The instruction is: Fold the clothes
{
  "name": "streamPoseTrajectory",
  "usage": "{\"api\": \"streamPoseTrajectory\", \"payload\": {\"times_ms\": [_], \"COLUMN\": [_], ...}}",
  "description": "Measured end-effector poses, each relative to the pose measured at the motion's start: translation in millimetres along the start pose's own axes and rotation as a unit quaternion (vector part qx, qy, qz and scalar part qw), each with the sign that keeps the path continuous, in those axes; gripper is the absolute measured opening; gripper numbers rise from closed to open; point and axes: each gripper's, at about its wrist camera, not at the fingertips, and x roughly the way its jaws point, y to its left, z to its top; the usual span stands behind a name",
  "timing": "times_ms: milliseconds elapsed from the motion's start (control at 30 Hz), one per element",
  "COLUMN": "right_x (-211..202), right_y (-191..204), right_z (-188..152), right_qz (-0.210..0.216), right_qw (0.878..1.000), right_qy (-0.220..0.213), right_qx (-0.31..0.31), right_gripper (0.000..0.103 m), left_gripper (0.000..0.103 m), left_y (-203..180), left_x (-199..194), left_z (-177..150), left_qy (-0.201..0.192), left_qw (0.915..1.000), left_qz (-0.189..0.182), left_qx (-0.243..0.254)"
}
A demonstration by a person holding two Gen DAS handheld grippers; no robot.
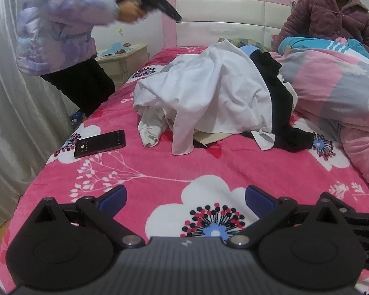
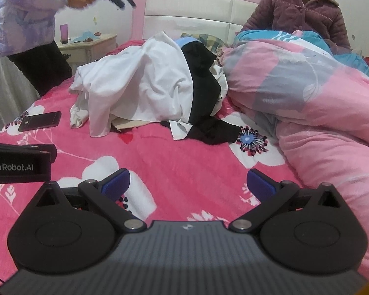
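both grippers, left (image 1: 185,200) and right (image 2: 188,184), hang spread wide and empty over the pink bedspread (image 1: 160,164); the clothes pile (image 1: 209,98) (white over black) lies well ahead, phone (image 1: 99,143) beside it.

A bed with a glossy pink frame and white padded headboard (image 1: 223,12) stands against a plain white wall (image 2: 105,7). To the left of the headboard sits a cream bedside table (image 1: 125,56) with scattered small items on top. Farther left of it, pale grey-white curtains (image 1: 9,78) hang in long folds. The lighting is even and soft.
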Motion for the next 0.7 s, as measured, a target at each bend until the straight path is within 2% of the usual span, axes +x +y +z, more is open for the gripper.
{"api": "streamPoseTrajectory", "payload": {"times_ms": [700], "right_x": [0.8], "right_y": [-3.8], "right_z": [-4.2], "right_qz": [-0.004], "right_qw": [1.0], "right_qy": [0.002], "right_qx": [0.005], "right_gripper": [0.102], "left_gripper": [0.103], "left_y": [3.9], "left_x": [2.0], "left_z": [-1.0], "left_qy": [-0.007], "left_qw": [0.9998], "left_qz": [0.019], "left_qx": [0.001]}}
